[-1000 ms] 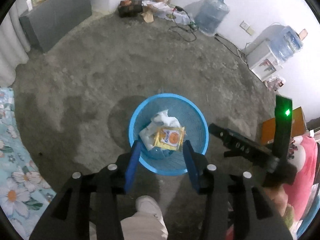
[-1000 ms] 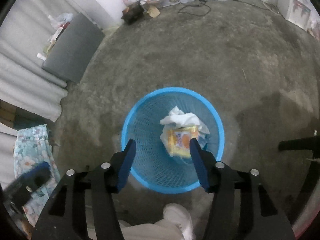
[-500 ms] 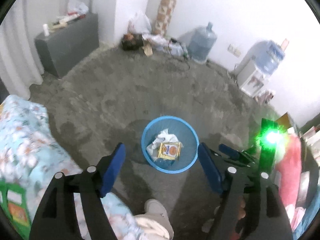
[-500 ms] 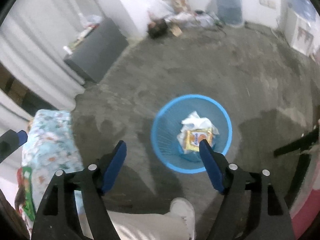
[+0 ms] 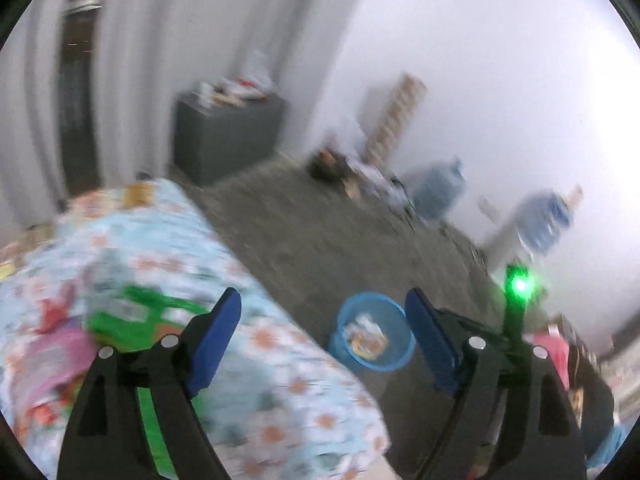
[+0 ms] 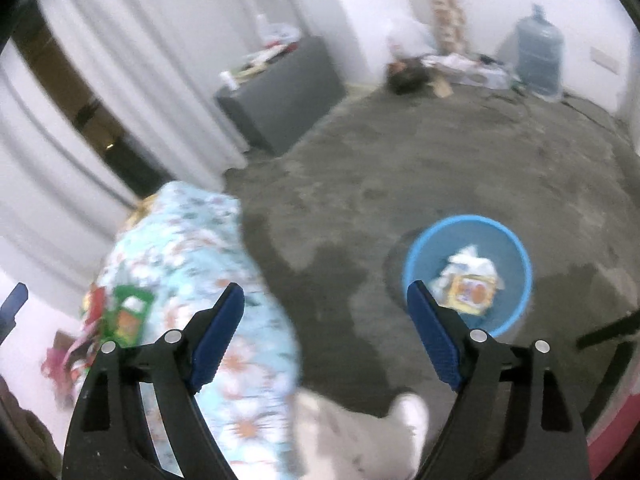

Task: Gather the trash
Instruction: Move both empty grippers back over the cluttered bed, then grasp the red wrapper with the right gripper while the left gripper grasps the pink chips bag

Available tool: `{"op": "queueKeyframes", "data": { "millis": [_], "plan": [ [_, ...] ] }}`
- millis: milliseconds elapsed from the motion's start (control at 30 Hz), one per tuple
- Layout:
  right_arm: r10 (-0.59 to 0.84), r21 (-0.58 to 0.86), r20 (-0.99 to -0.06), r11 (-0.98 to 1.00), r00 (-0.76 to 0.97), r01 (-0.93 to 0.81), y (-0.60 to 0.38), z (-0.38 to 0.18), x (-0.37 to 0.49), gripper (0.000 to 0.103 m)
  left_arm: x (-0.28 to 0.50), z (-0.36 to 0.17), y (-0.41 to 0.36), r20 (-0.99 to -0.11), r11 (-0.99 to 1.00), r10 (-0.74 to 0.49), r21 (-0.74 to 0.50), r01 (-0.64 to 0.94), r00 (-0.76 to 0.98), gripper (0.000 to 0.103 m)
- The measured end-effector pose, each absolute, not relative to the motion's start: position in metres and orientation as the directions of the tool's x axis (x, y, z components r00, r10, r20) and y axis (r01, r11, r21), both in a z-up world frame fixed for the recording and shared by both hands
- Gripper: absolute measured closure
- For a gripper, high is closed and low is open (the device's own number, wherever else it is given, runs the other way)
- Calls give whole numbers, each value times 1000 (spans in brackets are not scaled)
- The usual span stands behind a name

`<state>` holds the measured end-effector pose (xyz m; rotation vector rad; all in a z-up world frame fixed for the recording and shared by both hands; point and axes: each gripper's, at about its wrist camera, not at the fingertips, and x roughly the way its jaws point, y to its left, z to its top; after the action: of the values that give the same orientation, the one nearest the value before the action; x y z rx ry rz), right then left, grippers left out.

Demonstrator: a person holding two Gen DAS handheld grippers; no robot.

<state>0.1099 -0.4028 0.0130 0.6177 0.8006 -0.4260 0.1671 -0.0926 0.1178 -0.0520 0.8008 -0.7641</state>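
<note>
Both grippers, left (image 5: 323,344) and right (image 6: 326,338), have lifted off the bin (image 6: 516,240) (trash dropped), jaws just opened wide, empty, bed (image 6: 180,248) ahead for more.

Right gripper (image 6: 324,334) jaws wide apart, have just been opening, nothing between them. Blue pads (image 6: 432,340) frame bare grey floor (image 6: 400,160). Blue mesh bin (image 6: 516,300) sits just beyond the right finger, on the floor, holding a white crumpled wrapper (image 6: 470,266) and a yellow-orange packet (image 6: 472,294). Floral blue bedcover (image 6: 192,248) lies behind and under the left finger, with green-red packaging (image 6: 124,312) on it further left, blurred. Pale trouser leg and shoe (image 6: 360,432) below, between the fingers. Far ahead: grey cabinet (image 6: 280,92), water jug (image 6: 538,60), white curtains (image 6: 120,60) at far left.
</note>
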Motion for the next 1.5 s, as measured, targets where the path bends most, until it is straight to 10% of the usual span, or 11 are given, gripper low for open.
{"op": "queueKeyframes", "data": {
  "millis": [533, 1500],
  "plan": [
    [260, 500, -697, 844, 668, 193, -275, 65, 229, 23, 199, 83, 173, -624, 872, -424, -476, 112, 657, 16],
    [623, 696, -710, 691, 329, 193, -136, -23, 422, 32, 210, -76, 283, -429, 385, -744, -902, -196, 512, 18]
  ]
}}
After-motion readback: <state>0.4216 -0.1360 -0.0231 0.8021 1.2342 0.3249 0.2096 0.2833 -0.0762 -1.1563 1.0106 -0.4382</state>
